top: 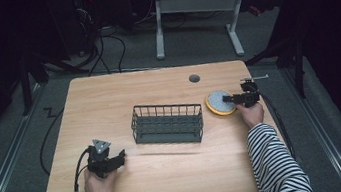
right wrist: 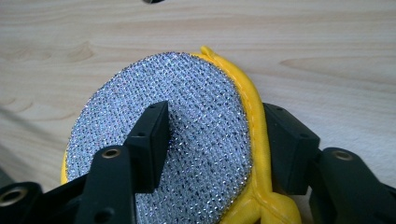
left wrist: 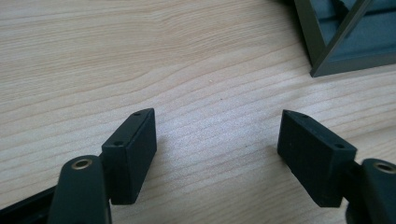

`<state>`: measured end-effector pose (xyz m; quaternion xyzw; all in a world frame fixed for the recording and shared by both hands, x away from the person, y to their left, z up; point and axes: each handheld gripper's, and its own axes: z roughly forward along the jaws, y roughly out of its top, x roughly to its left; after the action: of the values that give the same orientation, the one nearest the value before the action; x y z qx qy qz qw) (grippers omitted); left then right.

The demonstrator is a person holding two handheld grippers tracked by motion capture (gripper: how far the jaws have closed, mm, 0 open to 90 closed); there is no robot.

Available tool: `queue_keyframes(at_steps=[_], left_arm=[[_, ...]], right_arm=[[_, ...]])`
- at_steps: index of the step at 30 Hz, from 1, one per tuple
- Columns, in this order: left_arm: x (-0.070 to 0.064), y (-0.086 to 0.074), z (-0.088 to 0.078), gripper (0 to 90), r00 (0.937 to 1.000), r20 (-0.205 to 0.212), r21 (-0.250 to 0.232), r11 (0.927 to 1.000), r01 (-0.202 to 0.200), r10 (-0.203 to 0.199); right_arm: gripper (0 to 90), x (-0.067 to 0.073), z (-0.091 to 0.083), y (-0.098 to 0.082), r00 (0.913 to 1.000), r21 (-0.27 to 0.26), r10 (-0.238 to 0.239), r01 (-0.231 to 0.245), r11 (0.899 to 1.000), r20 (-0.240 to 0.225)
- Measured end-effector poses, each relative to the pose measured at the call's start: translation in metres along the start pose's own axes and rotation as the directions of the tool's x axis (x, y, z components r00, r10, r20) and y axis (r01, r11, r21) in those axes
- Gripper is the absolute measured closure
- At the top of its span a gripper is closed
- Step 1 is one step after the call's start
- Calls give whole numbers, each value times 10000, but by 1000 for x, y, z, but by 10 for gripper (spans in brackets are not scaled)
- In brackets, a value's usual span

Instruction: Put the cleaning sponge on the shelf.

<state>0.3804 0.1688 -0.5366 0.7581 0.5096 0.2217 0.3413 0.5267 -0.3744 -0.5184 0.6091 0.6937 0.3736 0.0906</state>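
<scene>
A round scouring pad [top: 218,102], with a silver mesh face and a yellow rim, lies at the table's right side, right of the basket. My right gripper [top: 228,100] reaches it from the right. In the right gripper view one jaw rests on the silver face of the pad [right wrist: 187,88] and the other touches the yellow rim, so my right gripper [right wrist: 212,135] holds the pad's edge between its pads. My left gripper [top: 120,157] lies low on the table at the front left. Its jaws [left wrist: 217,140] stand wide apart over bare wood with nothing between them.
A dark wire basket [top: 167,123] stands in the middle of the wooden table [top: 108,99], and its corner [left wrist: 345,42] shows in the left gripper view. A cable hole [top: 194,78] sits near the far edge. A desk frame and cables are on the floor beyond.
</scene>
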Motion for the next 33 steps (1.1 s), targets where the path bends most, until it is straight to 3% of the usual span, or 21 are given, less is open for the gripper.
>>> queue_keyframes(at_steps=[2, 6, 9, 12, 24, 33], left_arm=[[0, 0, 0, 288, 10000, 0, 1, 10000, -1, 1], [0, 0, 0, 281, 10000, -46, 9, 10000, 45, -45], [0, 0, 0, 277, 10000, -52, 8, 10000, 75, -74], [1, 0, 0, 276, 10000, -26, 30, 10000, 83, -83], [1, 1, 1, 275, 10000, 45, 35, 10000, 55, -55], [1, 1, 1, 272, 10000, 56, 25, 10000, 15, -15]], right_arm=[[507, 2, -1, 0, 9998, 180, -171, 172, 9997, -62], [617, 12, -4, -1, 9953, 169, -934, 929, 9955, 257], [721, 15, -7, -1, 9920, 231, -1243, 1238, 9920, 222], [770, 18, -8, -1, 9893, 244, -1432, 1426, 9895, 270], [794, 33, -18, -5, 9868, -104, -1621, 1621, 9867, 32], [797, 35, -37, -3, 9834, -341, -1811, 1815, 9828, 148]])
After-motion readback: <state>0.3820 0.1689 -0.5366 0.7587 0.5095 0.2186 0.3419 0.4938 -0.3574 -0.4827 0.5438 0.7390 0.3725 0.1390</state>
